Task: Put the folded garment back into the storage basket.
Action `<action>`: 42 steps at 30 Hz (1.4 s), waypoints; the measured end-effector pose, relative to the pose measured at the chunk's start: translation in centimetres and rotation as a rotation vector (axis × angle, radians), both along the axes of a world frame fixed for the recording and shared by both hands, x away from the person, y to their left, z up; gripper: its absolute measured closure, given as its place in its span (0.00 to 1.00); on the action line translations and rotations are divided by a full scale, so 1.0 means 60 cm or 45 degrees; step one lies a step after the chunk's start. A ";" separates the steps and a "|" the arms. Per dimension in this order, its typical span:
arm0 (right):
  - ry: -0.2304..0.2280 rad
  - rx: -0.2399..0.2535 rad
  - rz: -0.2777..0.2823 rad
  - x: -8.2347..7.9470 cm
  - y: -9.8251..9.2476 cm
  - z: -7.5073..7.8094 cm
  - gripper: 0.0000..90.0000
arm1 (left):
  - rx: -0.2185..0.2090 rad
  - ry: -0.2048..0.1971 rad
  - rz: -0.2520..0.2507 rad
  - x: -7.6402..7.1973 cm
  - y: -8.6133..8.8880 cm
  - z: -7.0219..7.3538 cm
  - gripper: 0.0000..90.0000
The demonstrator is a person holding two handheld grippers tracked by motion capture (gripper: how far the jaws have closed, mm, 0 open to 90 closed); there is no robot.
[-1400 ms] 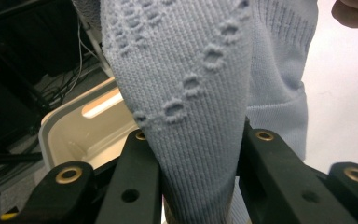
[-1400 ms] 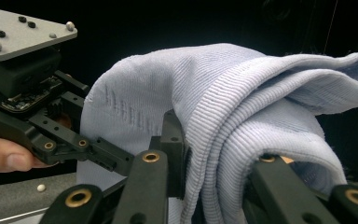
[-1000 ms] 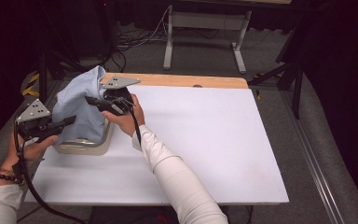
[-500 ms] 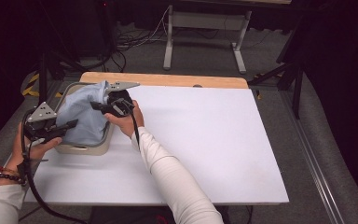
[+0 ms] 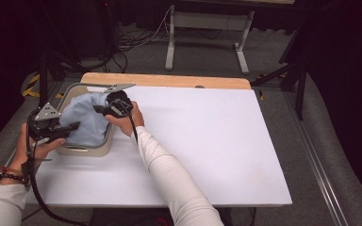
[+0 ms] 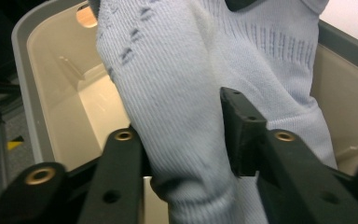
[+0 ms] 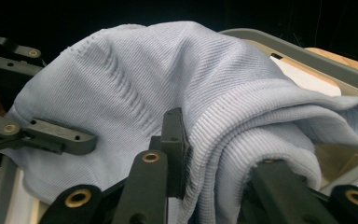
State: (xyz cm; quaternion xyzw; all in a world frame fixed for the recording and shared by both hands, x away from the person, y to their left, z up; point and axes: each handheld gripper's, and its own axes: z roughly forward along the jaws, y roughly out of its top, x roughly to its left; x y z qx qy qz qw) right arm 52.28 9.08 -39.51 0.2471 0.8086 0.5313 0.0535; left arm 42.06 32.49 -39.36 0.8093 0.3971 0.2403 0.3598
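Note:
A light blue knitted sweater (image 5: 87, 120) sinks in a bunch into a beige bin with a grey rim (image 5: 82, 151) at the table's left. My left gripper (image 5: 73, 126) reaches in from the near left. In the left gripper view its jaws (image 6: 182, 116) have just been opening, but the sweater (image 6: 182, 70) still fills the gap and looks pinched between the pads. My right gripper (image 5: 99, 109) comes from the bin's right side. In the right gripper view it (image 7: 219, 144) is shut on a thick ribbed fold of the sweater (image 7: 168, 70), with the bin's rim (image 7: 307, 58) behind.
The bin's inside wall (image 6: 74, 93) shows bare beside the cloth. The white tabletop (image 5: 207, 141) stretches to the right, with a wooden strip (image 5: 169, 80) along its far edge. A metal stand (image 5: 207, 28) and cables are on the floor beyond.
Both grippers have come down with the sweater, which has dropped from a raised heap into the bin. The bin's far rim now shows above the cloth.

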 end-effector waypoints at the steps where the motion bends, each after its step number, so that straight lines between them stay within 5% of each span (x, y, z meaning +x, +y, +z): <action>1: 0.005 -0.003 -0.002 0.002 0.001 -0.002 0.85 | 0.001 0.008 0.010 0.000 0.002 -0.001 0.63; 8: 0.019 -0.032 -0.027 0.014 0.004 -0.015 0.85 | -0.064 0.013 0.020 -0.002 0.018 -0.012 0.45; 14: 0.014 -0.064 -0.037 0.017 0.010 -0.019 0.85 | -0.107 -0.033 0.041 -0.009 0.022 -0.017 0.39; 19: 0.000 -0.107 -0.041 0.015 0.017 -0.023 0.84 | -0.138 -0.080 0.015 -0.012 0.018 -0.013 0.40; 23: -0.001 -0.103 -0.040 0.013 0.017 -0.024 0.83 | -0.087 -0.120 0.012 -0.015 0.008 -0.012 0.39; 27: 0.001 -0.101 -0.044 0.012 0.017 -0.024 0.81 | -0.097 -0.148 -0.004 -0.018 0.001 -0.010 0.38; 42: -0.065 -0.157 -0.040 -0.005 0.013 -0.020 0.76 | -0.152 -0.195 -0.014 -0.025 -0.013 -0.010 0.37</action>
